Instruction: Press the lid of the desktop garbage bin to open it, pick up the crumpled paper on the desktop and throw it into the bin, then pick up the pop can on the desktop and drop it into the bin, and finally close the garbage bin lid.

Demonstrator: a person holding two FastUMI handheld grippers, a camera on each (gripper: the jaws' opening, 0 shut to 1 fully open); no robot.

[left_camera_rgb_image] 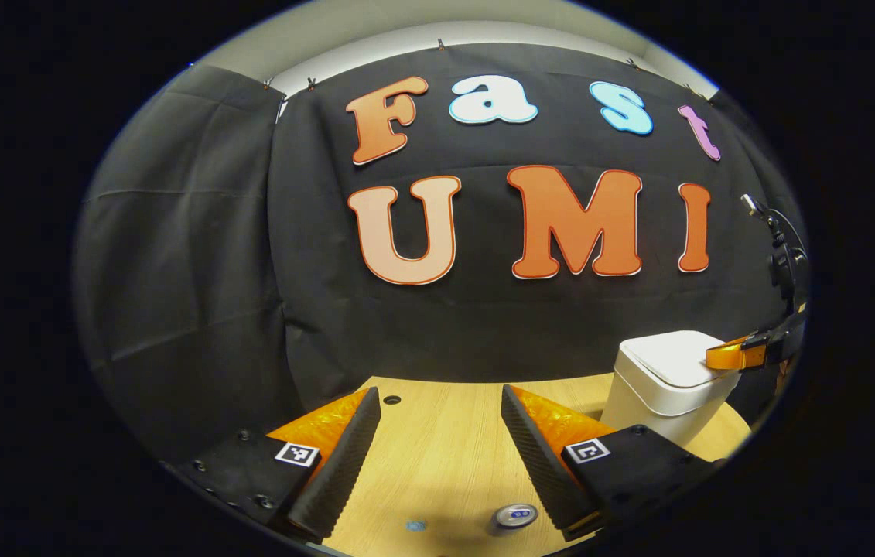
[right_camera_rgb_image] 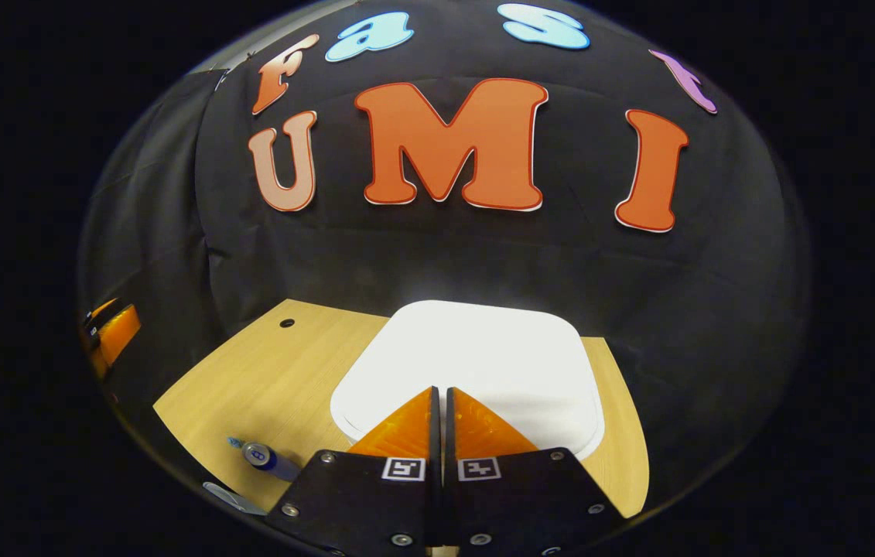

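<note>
The white desktop bin [left_camera_rgb_image: 661,391] stands at the right of the wooden table with its lid [right_camera_rgb_image: 483,360] down. My right gripper [right_camera_rgb_image: 441,389] is shut with nothing between its fingers, its tips at the lid's near edge; in the left gripper view the right gripper [left_camera_rgb_image: 731,356] meets the lid from the right. My left gripper [left_camera_rgb_image: 441,394] hangs open over the table. Below its right finger stands the pop can [left_camera_rgb_image: 514,516]. The pop can [right_camera_rgb_image: 265,458] also sits left of the bin. A pale shape [right_camera_rgb_image: 232,495], perhaps the crumpled paper, lies at the table's near edge.
The wooden table [right_camera_rgb_image: 282,379] has a small round hole [right_camera_rgb_image: 286,322] near its back left corner. A small blue scrap [left_camera_rgb_image: 415,526] lies beside the can. My left gripper [right_camera_rgb_image: 112,333] shows at the far left. Black cloth walls close in behind the table.
</note>
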